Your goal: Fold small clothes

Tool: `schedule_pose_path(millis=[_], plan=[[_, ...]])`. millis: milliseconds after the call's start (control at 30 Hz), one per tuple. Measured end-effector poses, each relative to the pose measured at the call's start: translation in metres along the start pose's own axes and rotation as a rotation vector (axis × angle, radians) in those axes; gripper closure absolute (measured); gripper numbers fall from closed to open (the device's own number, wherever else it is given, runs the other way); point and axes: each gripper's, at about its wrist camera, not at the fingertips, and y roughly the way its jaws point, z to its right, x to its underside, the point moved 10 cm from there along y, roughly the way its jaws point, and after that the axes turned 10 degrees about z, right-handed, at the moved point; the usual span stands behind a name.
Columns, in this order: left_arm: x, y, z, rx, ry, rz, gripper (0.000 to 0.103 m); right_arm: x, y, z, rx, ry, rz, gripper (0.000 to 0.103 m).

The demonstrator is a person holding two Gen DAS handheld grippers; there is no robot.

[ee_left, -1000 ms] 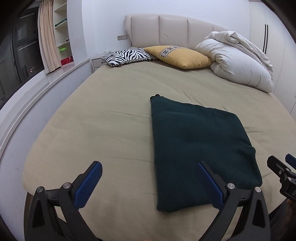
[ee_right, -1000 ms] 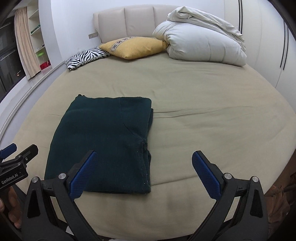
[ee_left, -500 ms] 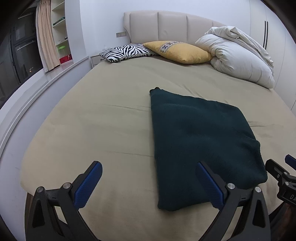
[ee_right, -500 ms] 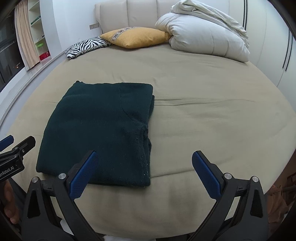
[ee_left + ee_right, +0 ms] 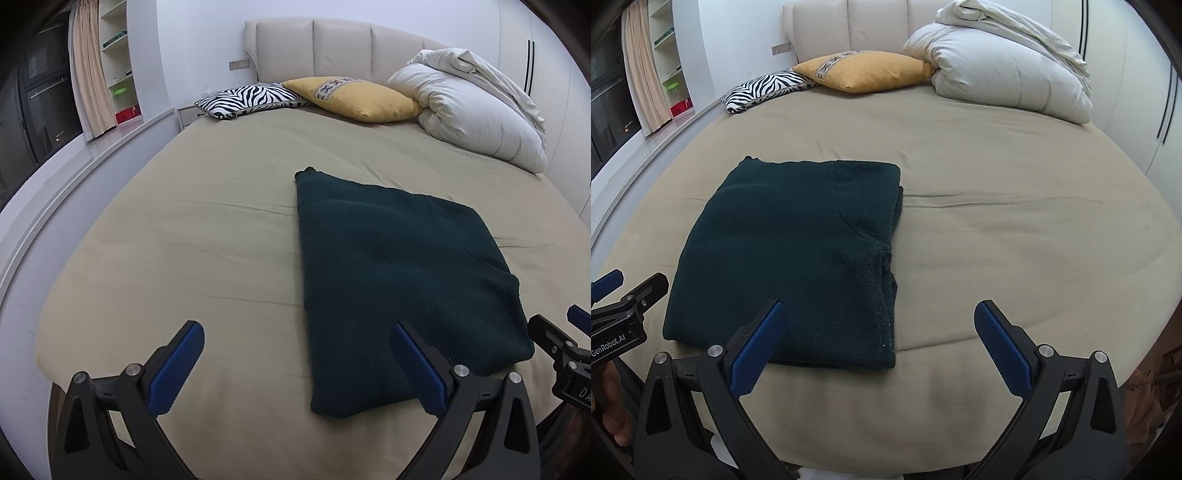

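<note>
A dark green knit garment [image 5: 399, 273] lies folded into a flat rectangle on the beige bed [image 5: 207, 236]; it also shows in the right wrist view [image 5: 798, 251]. My left gripper [image 5: 295, 365] is open and empty, held above the bed's near edge, its right finger over the garment's near left corner. My right gripper [image 5: 879, 343] is open and empty, above the garment's near right corner. Neither touches the garment.
A zebra pillow [image 5: 247, 98], a yellow pillow [image 5: 354, 98] and a bundled white duvet [image 5: 476, 118] lie by the headboard. A grey ledge [image 5: 74, 177] curves along the bed's left. White wardrobe doors [image 5: 1145, 92] stand at the right.
Both grippers have drawn back slightly toward the bed's near edge and tilted a little downward. The garment has not moved, and both grippers stayed open.
</note>
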Motion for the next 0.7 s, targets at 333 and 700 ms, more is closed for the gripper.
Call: schedule_pose_path(millis=[333,700], plan=[[0.0017,0.0028,0.0003,0.002,0.000,-0.005,0.000,0.0001,0.0006,-0.0013,0.000,-0.002,-0.002,0.000],[0.0024,0.0038,-0.0009,0.004,-0.001,-0.007,0.000,0.0023,0.0015,-0.0034,-0.003,-0.003,-0.008,0.000]])
